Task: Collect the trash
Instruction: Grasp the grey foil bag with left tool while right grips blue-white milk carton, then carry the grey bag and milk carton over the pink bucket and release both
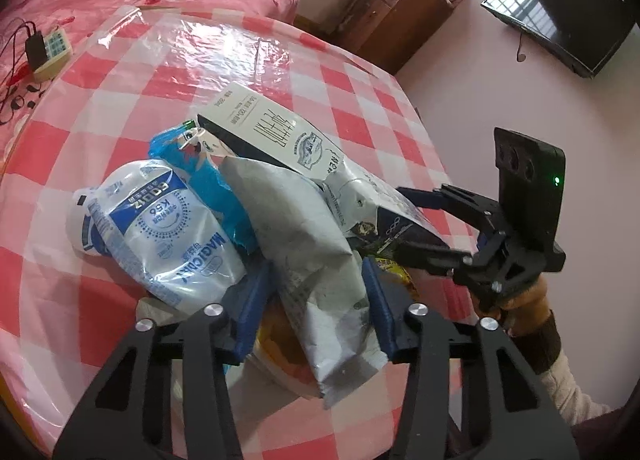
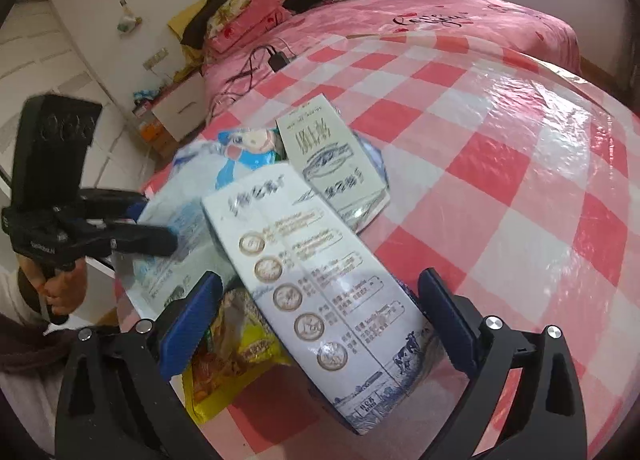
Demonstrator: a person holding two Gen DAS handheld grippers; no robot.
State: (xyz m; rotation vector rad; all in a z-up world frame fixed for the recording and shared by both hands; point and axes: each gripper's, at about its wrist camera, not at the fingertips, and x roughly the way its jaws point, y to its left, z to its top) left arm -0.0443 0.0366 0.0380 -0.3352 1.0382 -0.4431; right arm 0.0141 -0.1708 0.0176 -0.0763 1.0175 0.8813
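Observation:
A pile of trash lies on the checkered table (image 1: 120, 107): a silver foil bag (image 1: 316, 260), a white-and-blue pouch (image 1: 168, 232), a torn blue wrapper (image 1: 212, 179), two flattened milk cartons (image 1: 280, 131) and a yellow snack wrapper (image 2: 232, 352). My left gripper (image 1: 316, 300) has its blue pads on either side of the silver foil bag, pressing it. My right gripper (image 2: 320, 316) is open around the near milk carton (image 2: 320, 280), pads apart from its sides. The right gripper also shows in the left wrist view (image 1: 420, 227), and the left gripper in the right wrist view (image 2: 152, 227).
The table carries a shiny pink-and-white checkered cover (image 2: 500, 179). A pink bed (image 2: 440, 15) stands behind it with a charger and cables (image 2: 276, 55). A wooden cabinet (image 1: 400, 19) and a wall television (image 1: 560, 11) are to the right.

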